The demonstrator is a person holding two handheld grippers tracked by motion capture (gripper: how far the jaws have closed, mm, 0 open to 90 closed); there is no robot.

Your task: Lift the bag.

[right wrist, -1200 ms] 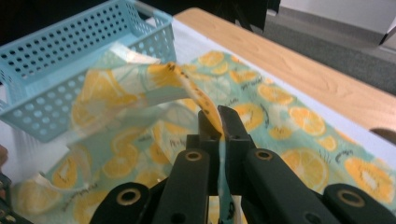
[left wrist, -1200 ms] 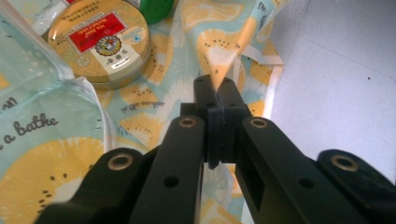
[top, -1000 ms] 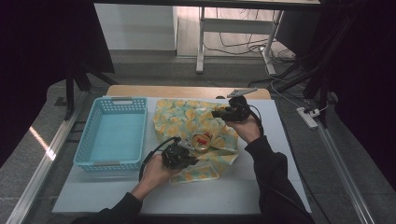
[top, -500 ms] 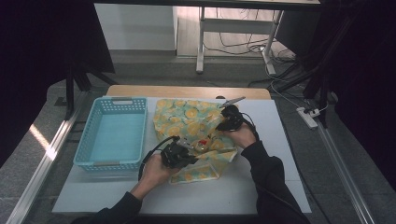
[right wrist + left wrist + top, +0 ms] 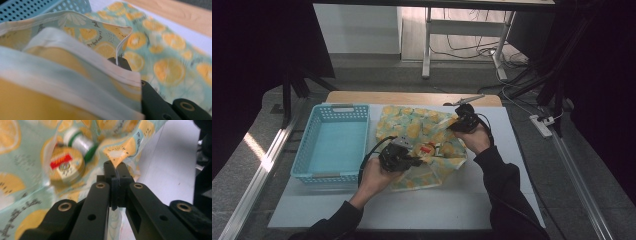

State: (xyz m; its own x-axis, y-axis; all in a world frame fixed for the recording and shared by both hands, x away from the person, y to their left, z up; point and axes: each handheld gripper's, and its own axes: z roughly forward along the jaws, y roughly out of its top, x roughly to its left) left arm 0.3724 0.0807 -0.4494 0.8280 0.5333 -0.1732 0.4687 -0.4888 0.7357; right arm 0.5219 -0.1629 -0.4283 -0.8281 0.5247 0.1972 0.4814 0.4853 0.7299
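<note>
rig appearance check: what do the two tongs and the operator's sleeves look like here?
Left tongs: matte black, flat jaws on perforated link arms with brass-coloured pivot bushings, and a black cable looping off the body. Right tongs: same black build, grey plate on top. Both sleeves are dark, long, reaching the wrists.

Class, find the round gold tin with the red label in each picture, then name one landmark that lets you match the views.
High view: the gold tin lies mid-table on the fruit-print cloth, between the two grippers.
Left gripper view: the tin sits upper left, beyond the shut jaws, beside a green-rimmed jar.
Right gripper view: it is not in this picture.
Shared landmark: the fruit-print cloth.
</note>
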